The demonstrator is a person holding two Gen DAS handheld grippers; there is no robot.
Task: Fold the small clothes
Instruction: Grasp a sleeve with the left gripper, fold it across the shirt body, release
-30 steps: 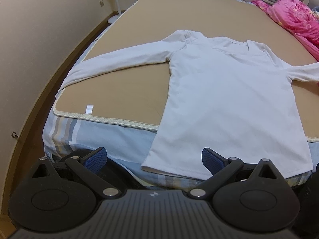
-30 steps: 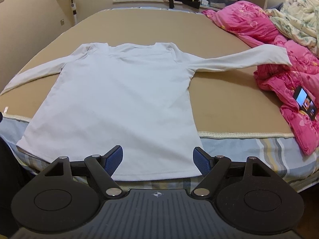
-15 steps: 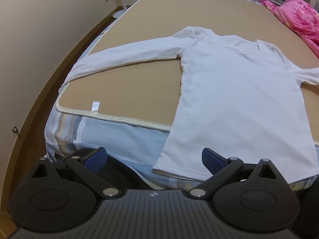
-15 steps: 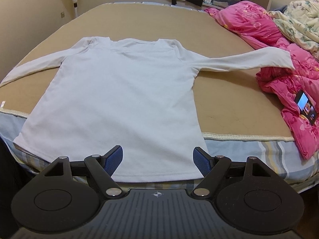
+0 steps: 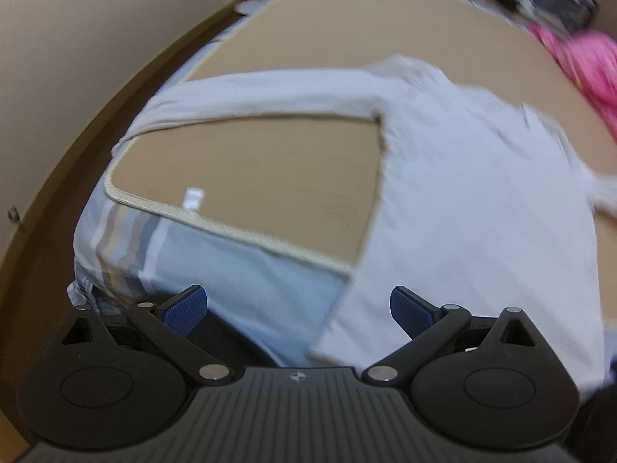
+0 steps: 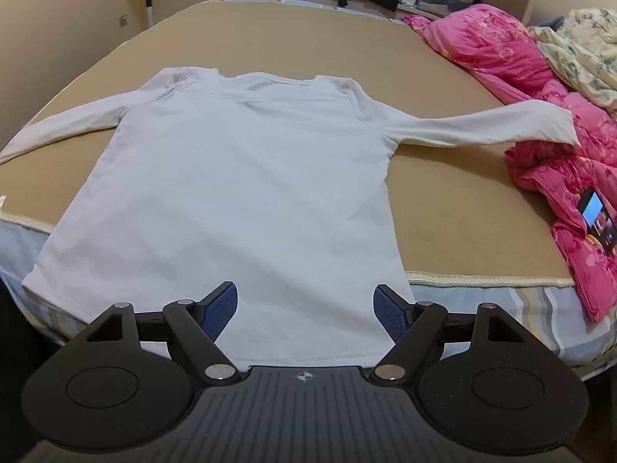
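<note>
White shirt (image 6: 239, 193) flat on mat (image 6: 455, 193), small unreadable tag (image 5: 194, 197)

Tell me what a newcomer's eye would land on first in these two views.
First, the white long-sleeved shirt spread flat on the tan mat, sleeves out to both sides, hem over the near bed edge. Next, the pink quilt bunched at the right, one cuff lying on it and a lit phone propped in its folds. Both the left gripper and right gripper are open above the hem.
</note>
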